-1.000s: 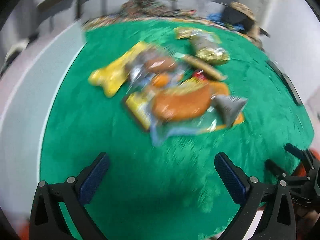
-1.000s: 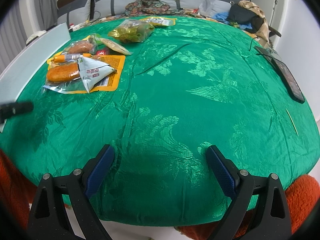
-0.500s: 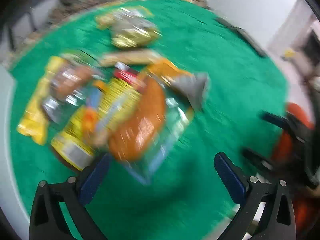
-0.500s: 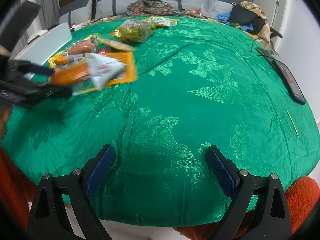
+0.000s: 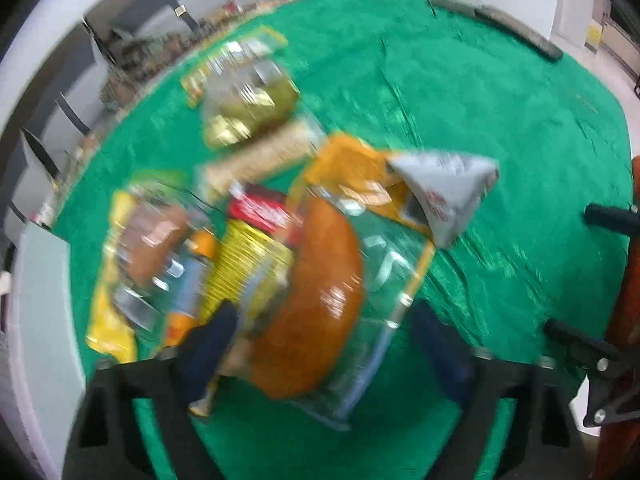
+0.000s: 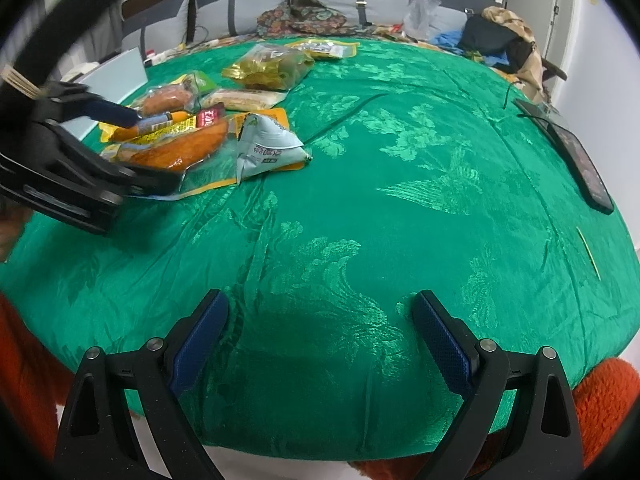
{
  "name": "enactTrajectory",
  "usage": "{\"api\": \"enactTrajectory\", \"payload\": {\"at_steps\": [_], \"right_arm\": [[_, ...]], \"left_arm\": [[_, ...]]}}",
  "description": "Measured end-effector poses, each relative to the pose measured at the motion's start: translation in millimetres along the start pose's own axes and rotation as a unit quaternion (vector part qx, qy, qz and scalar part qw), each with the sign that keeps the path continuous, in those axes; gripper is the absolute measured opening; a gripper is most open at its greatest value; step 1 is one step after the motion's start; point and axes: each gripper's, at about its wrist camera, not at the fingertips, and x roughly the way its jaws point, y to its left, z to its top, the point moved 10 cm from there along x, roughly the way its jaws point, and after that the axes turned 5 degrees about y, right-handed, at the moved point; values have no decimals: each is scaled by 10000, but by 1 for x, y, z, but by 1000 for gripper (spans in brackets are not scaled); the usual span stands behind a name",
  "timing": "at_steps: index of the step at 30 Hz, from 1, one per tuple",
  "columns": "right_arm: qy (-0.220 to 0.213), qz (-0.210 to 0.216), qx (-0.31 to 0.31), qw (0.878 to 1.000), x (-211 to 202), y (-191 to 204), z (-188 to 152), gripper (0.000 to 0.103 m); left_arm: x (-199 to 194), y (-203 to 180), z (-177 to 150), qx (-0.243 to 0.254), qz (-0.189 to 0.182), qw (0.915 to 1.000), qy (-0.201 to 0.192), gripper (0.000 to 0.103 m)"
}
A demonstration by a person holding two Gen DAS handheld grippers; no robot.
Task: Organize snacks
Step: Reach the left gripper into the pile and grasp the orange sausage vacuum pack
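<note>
A heap of snack packets lies on the green cloth (image 6: 360, 208). My left gripper (image 5: 324, 344) points steeply down over the heap, and its jaws are closing. A clear packet with an orange-brown bun (image 5: 316, 292) lies between its blue pads; I see no firm squeeze on it. In the right wrist view the left gripper (image 6: 156, 152) straddles the same bun packet (image 6: 180, 148). A grey triangular packet (image 6: 268, 144) lies just right of it. My right gripper (image 6: 320, 320) stands open over bare cloth near the front edge, with nothing between its fingers.
A green-gold bag (image 6: 272, 66), a beige bar (image 6: 244, 98) and a brown bun packet (image 6: 166, 98) lie behind the heap. A dark phone (image 6: 580, 160) rests at the right edge. A pale board (image 6: 116, 76) stands at the left. Pillows and clutter line the back.
My left gripper has come in over the snack heap, rolled, and its jaws have narrowed around the bun packet. The right gripper has stayed put.
</note>
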Motion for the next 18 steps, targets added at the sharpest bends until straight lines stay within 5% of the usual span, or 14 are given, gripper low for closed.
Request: {"api": "enactTrajectory", "payload": {"at_steps": [7,9,12,18], "right_arm": [[-7,410,434,9982,-5,-12,2,96],[-7,389,472,9981,-5,-12,4,96],[6,284,412,9987,-3,-10,5,96],[-25,398,460,9981,-6,-13,2,95]], "left_arm": [[-20,-25,-24,-362,-1186,9922,146,61],[-24,-21,-23,-399,-1070,9934,86,64],[-23,-10,-15,-543,-644,9964,-39,90],[4,-14,-11,-797,-498,9953,222,93]]}}
